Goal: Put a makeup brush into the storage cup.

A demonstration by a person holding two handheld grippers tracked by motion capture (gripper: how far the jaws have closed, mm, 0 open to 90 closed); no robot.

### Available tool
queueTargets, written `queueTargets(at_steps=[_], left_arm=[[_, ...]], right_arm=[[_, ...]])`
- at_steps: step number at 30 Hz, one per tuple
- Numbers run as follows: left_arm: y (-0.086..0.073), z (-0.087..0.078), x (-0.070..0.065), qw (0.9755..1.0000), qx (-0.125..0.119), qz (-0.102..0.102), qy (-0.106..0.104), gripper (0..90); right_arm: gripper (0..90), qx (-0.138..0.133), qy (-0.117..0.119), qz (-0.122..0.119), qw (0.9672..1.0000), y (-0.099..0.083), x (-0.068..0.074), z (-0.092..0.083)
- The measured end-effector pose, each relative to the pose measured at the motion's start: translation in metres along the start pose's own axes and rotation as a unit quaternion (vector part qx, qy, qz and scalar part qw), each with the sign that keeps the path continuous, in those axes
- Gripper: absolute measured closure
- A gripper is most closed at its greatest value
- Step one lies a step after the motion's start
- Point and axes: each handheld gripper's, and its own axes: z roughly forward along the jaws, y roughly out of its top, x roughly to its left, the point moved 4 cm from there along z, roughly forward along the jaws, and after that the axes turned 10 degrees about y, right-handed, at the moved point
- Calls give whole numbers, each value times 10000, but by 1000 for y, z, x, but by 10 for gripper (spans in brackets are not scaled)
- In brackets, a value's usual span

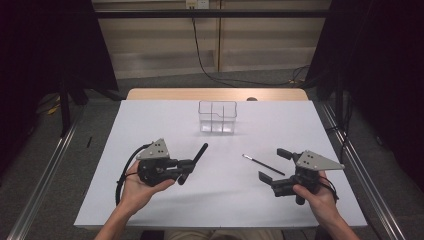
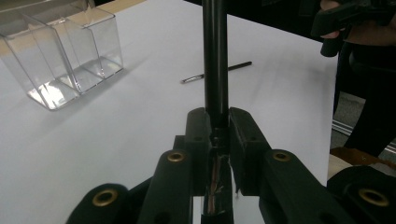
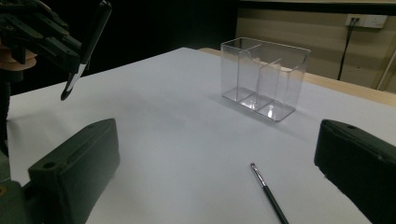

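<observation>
High view: left gripper clamped on black pen, lifted off table; thin brush lies w/ right gripper, jaws spread, empty.
Left gripper view: pen pinched betw. pads.
Right gripper view: clear organizer empty. Nothing stowed yet; both items remain.

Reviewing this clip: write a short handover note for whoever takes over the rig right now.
Left gripper: shut on a black tube, held off the table.
Right gripper: open, empty, near the thin brush.
Brush lies flat on the white table. Clear organizer stands at the far side, its compartments look empty.
Done: tube picked up.
Left, probably: put the tube in the organizer, then pick up the brush.
</observation>
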Motion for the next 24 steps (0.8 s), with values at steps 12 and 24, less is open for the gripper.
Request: queueTargets(at_steps=[12,24], left_arm=[[13,21,-13,9980,352,470,-253,788],[13,23,-15,9936,870,665,-291,788]], right_arm=[[0,56,552,-280,9981,22,8,34],[0,431,980,-281,9939,21,11,48]])
